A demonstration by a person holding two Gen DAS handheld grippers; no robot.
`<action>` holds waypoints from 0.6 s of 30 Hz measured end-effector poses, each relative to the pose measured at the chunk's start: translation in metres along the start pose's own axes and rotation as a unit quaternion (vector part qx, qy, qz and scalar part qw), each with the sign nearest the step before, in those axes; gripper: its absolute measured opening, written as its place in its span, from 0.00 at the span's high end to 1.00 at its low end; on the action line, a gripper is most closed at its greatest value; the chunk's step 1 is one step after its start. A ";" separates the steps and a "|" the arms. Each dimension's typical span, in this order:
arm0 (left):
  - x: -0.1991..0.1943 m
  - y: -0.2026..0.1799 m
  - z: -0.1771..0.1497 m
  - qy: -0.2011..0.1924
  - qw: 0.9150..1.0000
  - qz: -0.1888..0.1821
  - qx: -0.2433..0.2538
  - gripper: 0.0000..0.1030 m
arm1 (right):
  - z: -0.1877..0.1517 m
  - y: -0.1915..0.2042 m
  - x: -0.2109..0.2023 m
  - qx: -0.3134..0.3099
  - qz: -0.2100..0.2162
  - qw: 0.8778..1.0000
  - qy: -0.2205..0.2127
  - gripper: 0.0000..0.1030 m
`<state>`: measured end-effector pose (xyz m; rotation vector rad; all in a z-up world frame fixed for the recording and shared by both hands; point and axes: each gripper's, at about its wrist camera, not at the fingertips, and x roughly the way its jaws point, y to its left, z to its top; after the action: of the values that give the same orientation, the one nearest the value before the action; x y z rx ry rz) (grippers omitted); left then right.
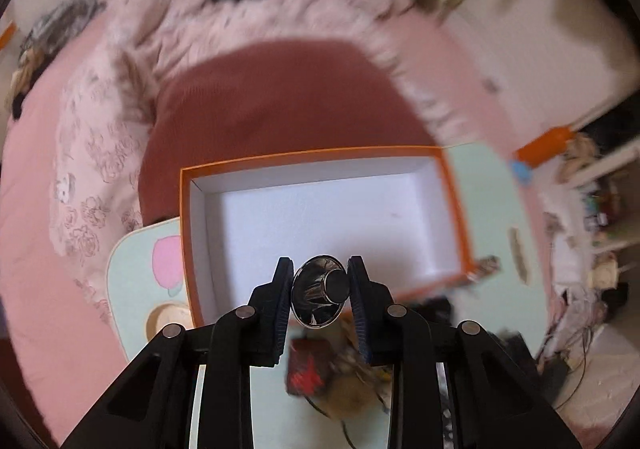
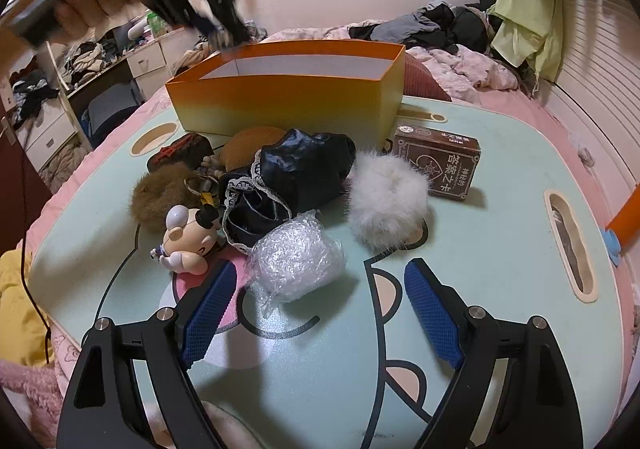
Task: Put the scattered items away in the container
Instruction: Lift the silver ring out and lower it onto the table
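While hidden from the right view – shiny metal knob (image 1: 319, 292) clamped in left gripper (image 1: 320, 291); right gripper (image 2: 316, 315) fingers apart

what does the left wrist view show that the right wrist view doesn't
Only the left wrist view shows the shiny metal piece clamped in the left gripper, and the box's bare white floor. Only the right wrist view shows the open right gripper, bubble wrap bundle, white fluffy ball, brown card box, black satin cloth and cartoon figurine. Both show the orange box and the mint table.
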<state>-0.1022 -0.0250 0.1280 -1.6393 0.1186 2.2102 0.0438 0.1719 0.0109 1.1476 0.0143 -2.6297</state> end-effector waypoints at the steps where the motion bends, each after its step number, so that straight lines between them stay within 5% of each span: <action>1: -0.005 -0.007 -0.013 -0.013 1.000 0.000 0.007 0.75 | 0.000 0.000 0.000 -0.001 -0.001 1.000 0.000 0.17; 4: -0.004 -0.014 -0.051 -0.027 1.000 0.001 0.003 0.75 | 0.001 0.001 0.000 -0.002 -0.006 1.000 0.002 0.17; 8: 0.043 0.020 -0.089 0.009 0.998 -0.023 -0.060 0.75 | 0.001 0.001 0.001 -0.002 -0.012 1.000 0.004 0.17; 15: 0.074 0.032 -0.151 -0.066 0.991 0.020 -0.114 0.74 | 0.006 -0.015 -0.003 0.036 0.009 0.999 0.015 0.16; 18: 0.078 0.020 -0.157 -0.106 0.990 0.039 -0.082 0.37 | 0.025 -0.031 -0.002 0.051 0.006 0.997 0.050 0.17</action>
<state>0.0132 -0.0695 0.0028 -1.4903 -0.0594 2.4958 0.0196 0.1990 0.0266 1.3079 -0.1074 -2.5870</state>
